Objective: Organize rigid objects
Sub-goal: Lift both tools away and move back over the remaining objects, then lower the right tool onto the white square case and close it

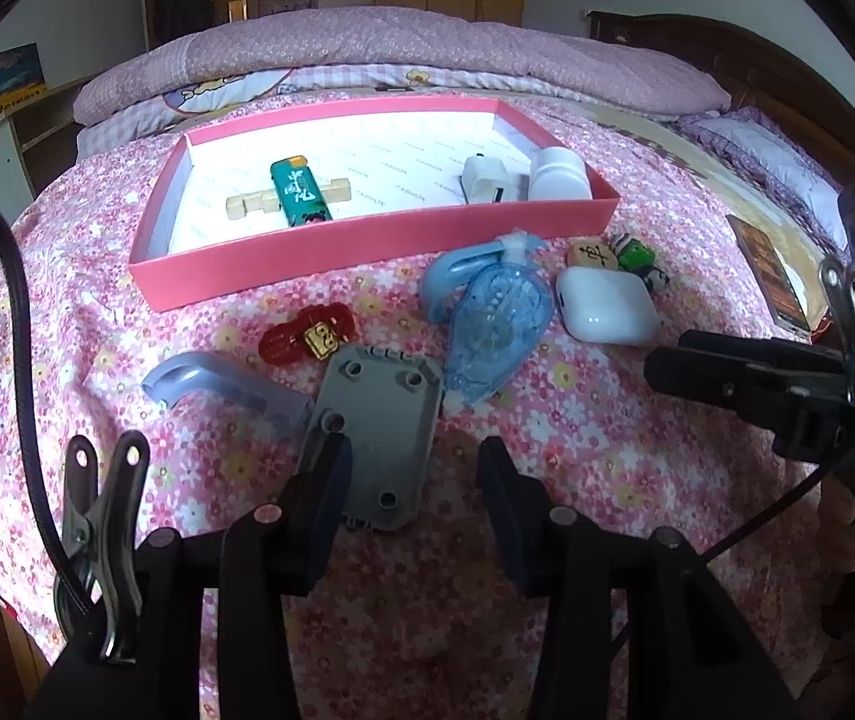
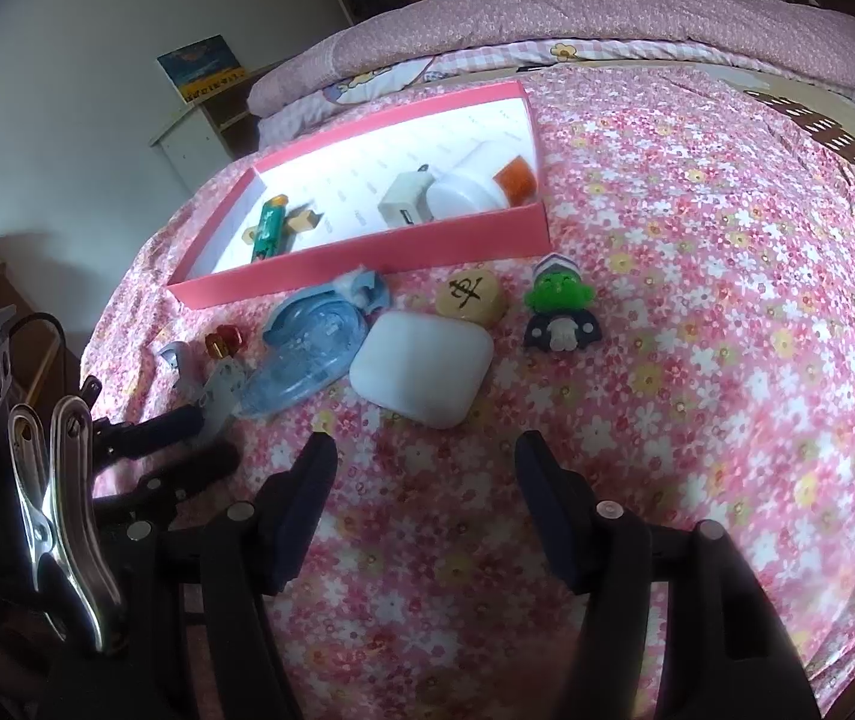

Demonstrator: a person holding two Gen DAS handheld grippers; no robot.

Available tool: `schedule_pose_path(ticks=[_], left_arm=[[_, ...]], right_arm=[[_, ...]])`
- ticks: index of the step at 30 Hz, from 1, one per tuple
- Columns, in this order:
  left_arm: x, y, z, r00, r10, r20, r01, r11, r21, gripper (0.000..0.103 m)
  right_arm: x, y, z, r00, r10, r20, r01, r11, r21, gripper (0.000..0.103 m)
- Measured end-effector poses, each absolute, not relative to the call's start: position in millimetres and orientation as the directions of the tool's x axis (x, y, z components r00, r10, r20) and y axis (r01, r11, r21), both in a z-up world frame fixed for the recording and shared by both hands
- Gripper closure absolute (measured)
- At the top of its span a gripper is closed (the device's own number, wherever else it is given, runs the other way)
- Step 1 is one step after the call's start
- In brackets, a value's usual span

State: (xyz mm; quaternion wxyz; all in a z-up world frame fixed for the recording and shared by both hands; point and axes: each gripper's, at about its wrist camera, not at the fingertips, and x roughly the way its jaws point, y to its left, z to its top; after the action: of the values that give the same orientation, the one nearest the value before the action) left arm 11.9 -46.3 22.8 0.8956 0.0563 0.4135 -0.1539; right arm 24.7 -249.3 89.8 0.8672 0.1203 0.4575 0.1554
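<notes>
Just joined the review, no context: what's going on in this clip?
A person with a handheld gripper in each hand is sorting small items from a floral bedspread into a pink box. The box already holds a green lighter, a wooden block, a white charger and a white bottle. The left gripper is open around the near end of a grey plastic plate, not yet clamped. The right gripper is open and empty, just short of a white earbud case.

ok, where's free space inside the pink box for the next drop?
Middle of the pink box floor is bare, between the green lighter lying across the wooden block and the white charger. Far strip behind them is free too. Right end is crowded: charger, white bottle.
</notes>
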Motion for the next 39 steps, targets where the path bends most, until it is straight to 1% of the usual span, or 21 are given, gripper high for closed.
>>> schedule_pose_path(ticks=[11, 17, 22, 24, 26, 29, 32, 38, 39], left_arm=[[11.6, -34.5, 25.7, 0.605, -0.256, -0.754, 0.310, 0.948, -0.073, 0.055], [12.5, -36.7, 29.0, 0.618, -0.244, -0.748, 0.323, 0.946, -0.042, 0.055], [10.6, -28.4, 36.5, 0.655, -0.236, -0.718, 0.312, 0.950, -0.027, 0.054], [13.6, -25.4, 36.6, 0.653, -0.243, -0.717, 0.307, 0.951, -0.042, 0.051], [17.9, -25.3, 32.8, 0.636, -0.261, -0.726, 0.322, 0.945, -0.058, 0.051], [21.4, -28.1, 26.4, 0.622, -0.253, -0.741, 0.313, 0.948, -0.060, 0.051], [16.4, -32.2, 25.4, 0.591, -0.309, -0.745, 0.359, 0.928, -0.100, 0.051], [11.0, -37.9, 24.6, 0.612, -0.276, -0.741, 0.369, 0.929, -0.042, 0.051], [11.6, -37.0, 25.1, 0.615, -0.274, -0.740, 0.365, 0.930, -0.041, 0.051]], right_arm=[[24.0, -250.7, 87.5, 0.533, 0.387, -0.753, -0.166, 0.920, 0.355, 0.040], [23.4, -250.2, 87.5, 0.535, 0.388, -0.751, -0.164, 0.919, 0.358, 0.040], [24.1, -247.4, 87.2, 0.532, 0.383, -0.755, -0.169, 0.922, 0.348, 0.040], [25.7, -245.8, 87.7, 0.531, 0.385, -0.755, -0.174, 0.921, 0.348, 0.040], [27.6, -244.0, 89.1, 0.532, 0.383, -0.755, -0.184, 0.923, 0.338, 0.040], [30.2, -240.8, 92.3, 0.535, 0.376, -0.757, -0.192, 0.926, 0.325, 0.040], [32.2, -239.0, 93.9, 0.535, 0.369, -0.760, -0.197, 0.929, 0.313, 0.040], [39.6, -233.3, 92.2, 0.530, 0.362, -0.767, -0.200, 0.932, 0.302, 0.039], [42.0, -231.0, 92.2, 0.532, 0.357, -0.768, -0.207, 0.934, 0.290, 0.036]])
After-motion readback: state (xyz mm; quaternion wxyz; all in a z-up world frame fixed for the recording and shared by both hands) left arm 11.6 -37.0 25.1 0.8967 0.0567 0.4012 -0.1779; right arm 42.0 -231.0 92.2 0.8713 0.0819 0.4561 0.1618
